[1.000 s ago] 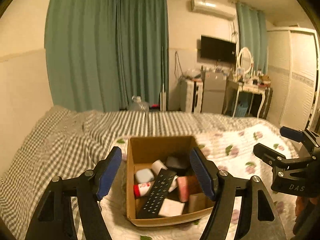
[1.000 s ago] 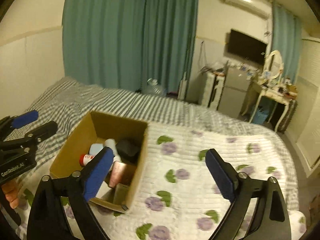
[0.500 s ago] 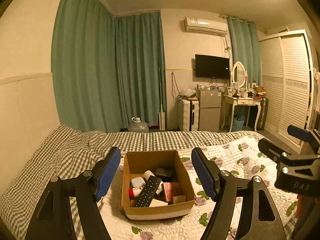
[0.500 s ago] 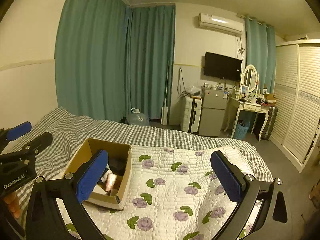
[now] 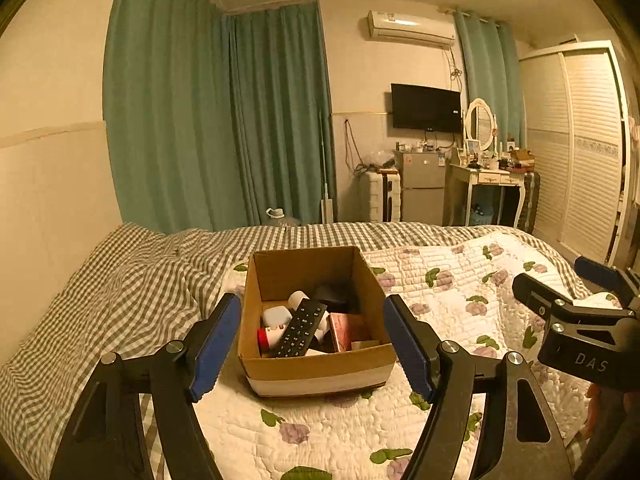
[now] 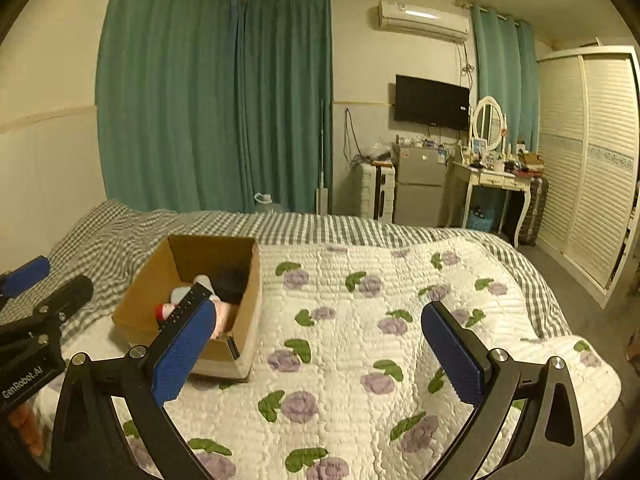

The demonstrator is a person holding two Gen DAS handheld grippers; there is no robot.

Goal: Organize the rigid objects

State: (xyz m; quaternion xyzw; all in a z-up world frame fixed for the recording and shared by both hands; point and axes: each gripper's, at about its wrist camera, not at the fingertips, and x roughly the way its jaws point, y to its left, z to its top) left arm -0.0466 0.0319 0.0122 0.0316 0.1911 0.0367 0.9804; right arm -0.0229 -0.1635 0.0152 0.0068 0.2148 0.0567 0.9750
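Box wall hides items beneath black remote.

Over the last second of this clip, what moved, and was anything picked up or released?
Both claws pulled back from the cardboard box, tilting up to show more of the room; in the last half second the left claw dipped nearer again. Nothing was grasped or released: left and right claw stayed open and empty. The box, with the remote lying on top of its contents, kept its place on the quilt.
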